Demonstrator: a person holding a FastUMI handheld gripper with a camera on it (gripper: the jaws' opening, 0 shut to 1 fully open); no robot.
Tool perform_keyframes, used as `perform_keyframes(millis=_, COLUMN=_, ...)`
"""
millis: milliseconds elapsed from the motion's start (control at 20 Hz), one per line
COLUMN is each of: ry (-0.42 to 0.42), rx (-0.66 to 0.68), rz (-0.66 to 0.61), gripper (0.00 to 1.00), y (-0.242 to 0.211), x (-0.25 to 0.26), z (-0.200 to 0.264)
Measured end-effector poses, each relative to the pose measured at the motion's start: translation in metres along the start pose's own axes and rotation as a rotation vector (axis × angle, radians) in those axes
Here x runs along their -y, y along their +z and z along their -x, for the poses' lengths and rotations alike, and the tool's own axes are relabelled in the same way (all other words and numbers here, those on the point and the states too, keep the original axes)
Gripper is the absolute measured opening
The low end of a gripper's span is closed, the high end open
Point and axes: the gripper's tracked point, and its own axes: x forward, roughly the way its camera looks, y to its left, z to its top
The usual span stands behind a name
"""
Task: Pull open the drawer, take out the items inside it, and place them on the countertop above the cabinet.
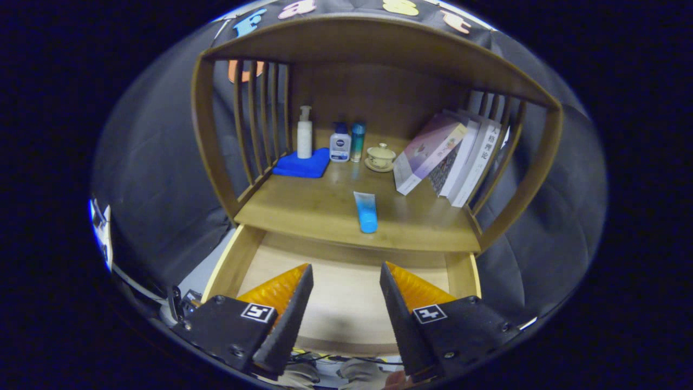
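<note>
1. The drawer [346,281] stands pulled open beneath the countertop [303,208]; its visible floor looks bare.
2. A blue tube [366,211] lies near the countertop's front edge (probably the item taken out).
3. The gripper [346,284] hovers over the drawer, fingers wide apart, holding nothing.
4. Little seems left to do.

I see a wooden cabinet [379,70] with a curved top board, vertical side slats [260,119] on both sides and a solid wooden back panel [379,97]. Black cloth [162,179] forms the booth wall behind and beside the cabinet, hanging in soft folds. From my remote view the lighting is dim and even, with a small bright patch [100,227] at the far left beyond the cloth and a pale floor strip [206,273] below it.
</note>
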Motion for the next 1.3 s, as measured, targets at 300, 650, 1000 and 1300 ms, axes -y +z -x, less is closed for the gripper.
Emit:
perform_keyframes(millis=300, ry=0.000, rx=0.179, rz=0.017, gripper=0.84, y=-0.034, x=-0.011, z=0.054)
perform_keyframes(millis=650, ry=-0.002, rx=0.380, rz=-0.004, gripper=0.99, y=-0.081, x=-0.017, z=0.059)
perform_keyframes(millis=1000, ry=-0.017, rx=0.399, rz=-0.055, gripper=1.00, y=-0.162, x=-0.012, z=0.002)
perform_keyframes(millis=1300, ry=-0.027, rx=0.420, rz=-0.077, gripper=1.00, y=-0.203, x=-0.011, z=-0.033)
